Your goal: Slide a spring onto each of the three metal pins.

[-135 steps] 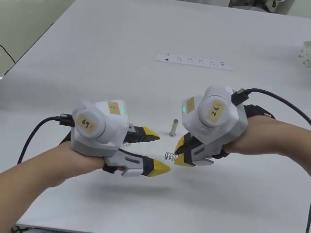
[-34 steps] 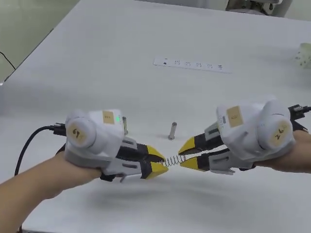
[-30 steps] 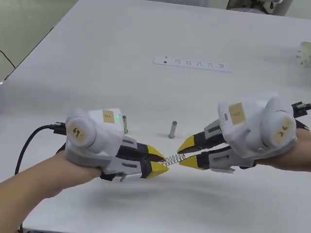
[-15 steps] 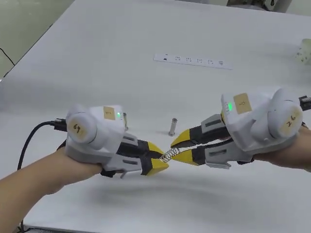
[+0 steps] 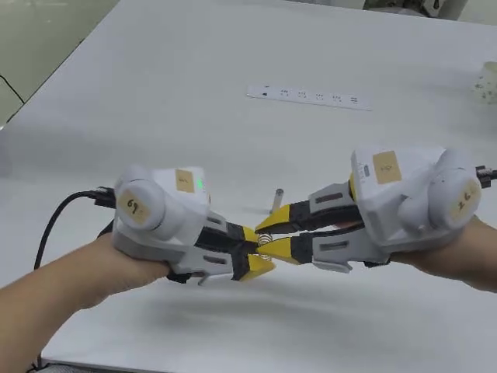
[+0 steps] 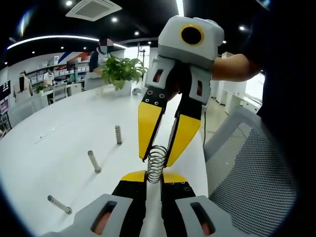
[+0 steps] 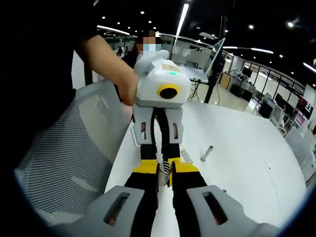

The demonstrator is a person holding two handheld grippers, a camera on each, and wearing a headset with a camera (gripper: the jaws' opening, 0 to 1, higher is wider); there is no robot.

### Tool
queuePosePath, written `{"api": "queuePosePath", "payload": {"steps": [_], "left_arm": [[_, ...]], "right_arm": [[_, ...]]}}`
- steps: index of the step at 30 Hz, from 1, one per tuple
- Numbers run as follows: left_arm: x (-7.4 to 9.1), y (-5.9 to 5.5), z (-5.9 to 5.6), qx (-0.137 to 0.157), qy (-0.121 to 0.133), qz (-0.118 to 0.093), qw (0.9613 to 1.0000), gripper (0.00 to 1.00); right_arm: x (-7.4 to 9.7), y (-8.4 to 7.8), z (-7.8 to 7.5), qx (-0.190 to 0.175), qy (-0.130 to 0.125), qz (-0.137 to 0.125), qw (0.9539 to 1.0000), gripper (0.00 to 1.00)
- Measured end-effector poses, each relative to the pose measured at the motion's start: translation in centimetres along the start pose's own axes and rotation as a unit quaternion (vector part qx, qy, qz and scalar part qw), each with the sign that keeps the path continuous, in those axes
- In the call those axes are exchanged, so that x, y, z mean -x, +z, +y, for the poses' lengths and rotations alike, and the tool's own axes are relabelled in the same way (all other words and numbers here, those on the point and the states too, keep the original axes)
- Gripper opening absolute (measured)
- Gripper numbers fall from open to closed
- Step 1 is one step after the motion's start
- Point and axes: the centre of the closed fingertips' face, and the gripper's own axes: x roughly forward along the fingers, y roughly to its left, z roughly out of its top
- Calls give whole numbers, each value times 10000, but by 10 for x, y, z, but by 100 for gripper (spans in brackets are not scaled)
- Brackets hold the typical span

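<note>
Cable [image 5: 56,224]: black, trailing off to the left from your left-hand tool over bare table.
Left gripper [image 5: 254,250]: jaws pressed together on the near end of the spring. The handwritten number on its round sticker looks like 69, and a green light [image 5: 199,184] glows on top.
Spring [image 5: 265,247]: lifted off the table and caught at both ends between your yellow tips.
Pins: in the left gripper view, the flat pin [image 6: 59,204] lies on its side, the bare pin [image 6: 94,161] stands upright and the third pin [image 6: 118,134] stands with coils around it. All three are apart from each other and from the jaws.
Right gripper [image 5: 269,236]: jaws set against both sides of the spring's far end, with a narrow gap left between them. You cannot read its sticker's writing.
Power strip [image 5: 308,96]: white, flat, well beyond your tools, with no legible marking.
Table [image 5: 155,93]: white. The left edge slants away and the near edge lies under your wrists, with wide bare top ahead.
</note>
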Motion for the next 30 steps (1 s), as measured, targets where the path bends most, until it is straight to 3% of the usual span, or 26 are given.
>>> {"api": "queuePosePath", "payload": {"steps": [5, 11, 17, 21, 30], "left_arm": [[5, 1, -1, 89, 23, -63, 9999, 2], [1, 3, -2, 133, -15, -61, 9999, 2], [2, 7, 0, 88, -5, -42, 10000, 2], [3, 7, 0, 121, 2, -53, 9999, 2], [-3, 7, -5, 91, -88, 14, 9999, 2]], "right_arm": [[5, 2, 0, -122, -151, -301, 9994, 7], [6, 4, 1, -92, -219, -351, 9991, 7], [9, 7, -3, -408, -410, -655, 9962, 7], [11, 8, -4, -759, -507, -936, 9914, 7], [6, 11, 2, -534, -478, -891, 9934, 7]]}}
